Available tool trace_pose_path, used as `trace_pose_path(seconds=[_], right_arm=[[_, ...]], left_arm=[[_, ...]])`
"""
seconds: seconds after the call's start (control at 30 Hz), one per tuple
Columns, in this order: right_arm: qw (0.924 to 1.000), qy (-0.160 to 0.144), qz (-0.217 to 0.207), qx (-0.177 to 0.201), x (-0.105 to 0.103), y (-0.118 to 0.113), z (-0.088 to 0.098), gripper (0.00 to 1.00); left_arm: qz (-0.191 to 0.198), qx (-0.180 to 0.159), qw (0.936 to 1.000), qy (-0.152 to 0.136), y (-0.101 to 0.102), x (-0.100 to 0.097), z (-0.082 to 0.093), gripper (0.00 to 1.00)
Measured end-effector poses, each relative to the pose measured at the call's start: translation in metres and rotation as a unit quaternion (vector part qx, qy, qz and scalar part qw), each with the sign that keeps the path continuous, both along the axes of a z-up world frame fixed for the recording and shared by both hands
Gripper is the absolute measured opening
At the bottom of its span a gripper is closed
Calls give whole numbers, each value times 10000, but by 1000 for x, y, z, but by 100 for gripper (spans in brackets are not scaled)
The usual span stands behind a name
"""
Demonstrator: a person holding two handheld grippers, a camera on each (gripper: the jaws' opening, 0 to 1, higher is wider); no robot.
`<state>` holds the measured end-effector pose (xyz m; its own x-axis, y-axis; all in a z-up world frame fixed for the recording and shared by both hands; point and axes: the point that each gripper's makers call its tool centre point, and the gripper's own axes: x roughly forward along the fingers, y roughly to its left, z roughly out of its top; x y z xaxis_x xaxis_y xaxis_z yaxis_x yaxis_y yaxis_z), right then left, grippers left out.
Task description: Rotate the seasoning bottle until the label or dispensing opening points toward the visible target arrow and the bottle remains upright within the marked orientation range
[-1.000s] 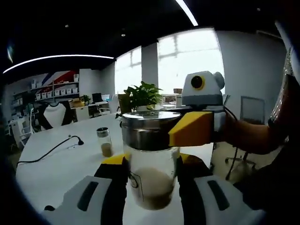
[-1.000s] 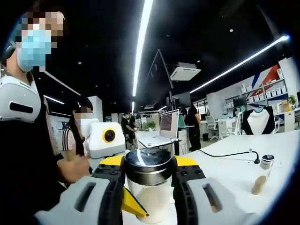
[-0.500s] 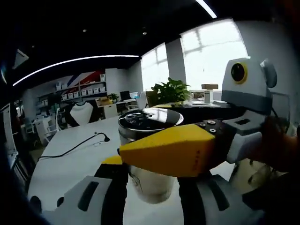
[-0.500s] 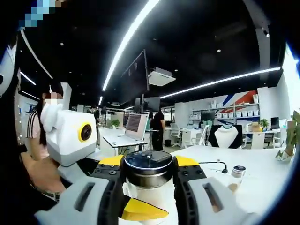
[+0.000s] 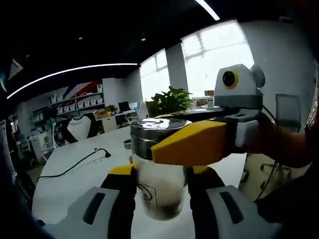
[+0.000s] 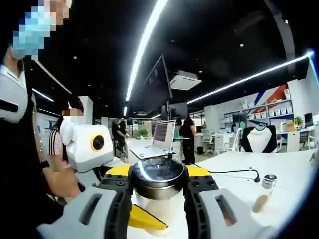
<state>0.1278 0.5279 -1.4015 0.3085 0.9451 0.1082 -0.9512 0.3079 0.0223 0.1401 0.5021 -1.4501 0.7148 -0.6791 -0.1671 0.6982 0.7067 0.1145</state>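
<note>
Seasoning bottle (image 5: 158, 186), part-filled with pale powder, stands upright above the white worktop (image 5: 70, 179); left hand-held gripper (image 5: 160, 195) clamps its glass body, right hand-held gripper (image 6: 158, 191) clamps its steel lid (image 6: 157, 175).

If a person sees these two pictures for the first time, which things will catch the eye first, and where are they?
The glass seasoning bottle with its steel lid stands out at the centre of both views, gripped low on the glass by the left gripper and at the lid by the right gripper, whose yellow jaw crosses the left gripper view. Behind, on the white table, lies a black cable, and a second small bottle stands on it.
</note>
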Motion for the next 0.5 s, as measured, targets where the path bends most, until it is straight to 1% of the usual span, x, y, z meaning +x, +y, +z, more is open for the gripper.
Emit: trace_pose_path(seconds=[0.03,0.07,0.1,0.2,0.23,0.3,0.37,0.4,0.47,0.5], right_arm=[[9999,-16,106,-9,-2,-1,1,36],[9995,-55,324,-5,-6,0,2,36],[9991,-43,430,1,-8,-1,2,36],[9971,26,749,116,-10,-7,6,36],[9967,37,808,117,-10,-9,6,36],[9961,42,875,127,-10,-11,5,36],[9959,54,884,179,-12,-11,5,36],[9961,61,856,225,-12,-11,5,37],[9970,86,701,329,-9,-12,7,37],[9984,16,475,302,-5,-12,6,37]], left_arm=[[-130,-70,9999,44,-2,-2,1,43],[-280,-181,9994,105,-4,-5,2,43],[-381,-203,9990,122,-6,-7,2,43],[-787,-459,9956,234,-11,-12,6,43],[-872,-480,9947,270,-12,-13,6,43],[-869,-443,9949,240,-12,-13,6,42],[-746,-309,9967,113,-13,-11,6,42],[-704,-327,9969,117,-14,-10,7,42],[-539,-437,9974,179,-13,-8,7,42],[-307,-377,9987,175,-10,-3,5,42]])
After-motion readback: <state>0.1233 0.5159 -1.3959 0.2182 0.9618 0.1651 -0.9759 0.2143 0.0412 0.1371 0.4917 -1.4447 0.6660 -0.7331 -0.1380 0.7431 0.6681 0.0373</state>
